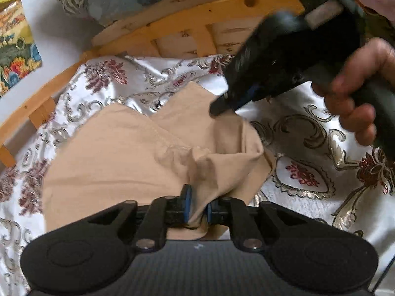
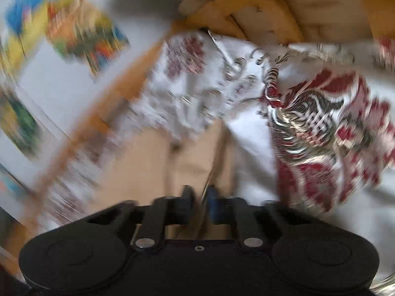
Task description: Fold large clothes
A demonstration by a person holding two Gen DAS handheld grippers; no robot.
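item: tan garment, large, plain weave, lying partly folded on a bed under a white cover with red and silver flower work; one layer already lies doubled across the other, its edge running slantwise through the middle. your left claw sits at the near edge of the garment, jaws almost together, with a bunched pinch of tan cloth pressed between the blue pads. your right claw shows in the left wrist view at the far right corner of the garment, tips down on the cloth, your hand around its grip; in its own blurred view the right claw has its jaws nearly closed with a thin fold of tan garment between them, though the blur leaves it unclear how firm that hold is. background: wooden bed frame, a bright printed picture on the wall. step in hand, as judged: both corners of one edge are being taken up for the next fold. next move calls for: confirming the right claw's hold, lifting both corners together at even height, carrying the edge across to meet the opposite one, and keeping the cloth taut between your claws so the crease falls straight.
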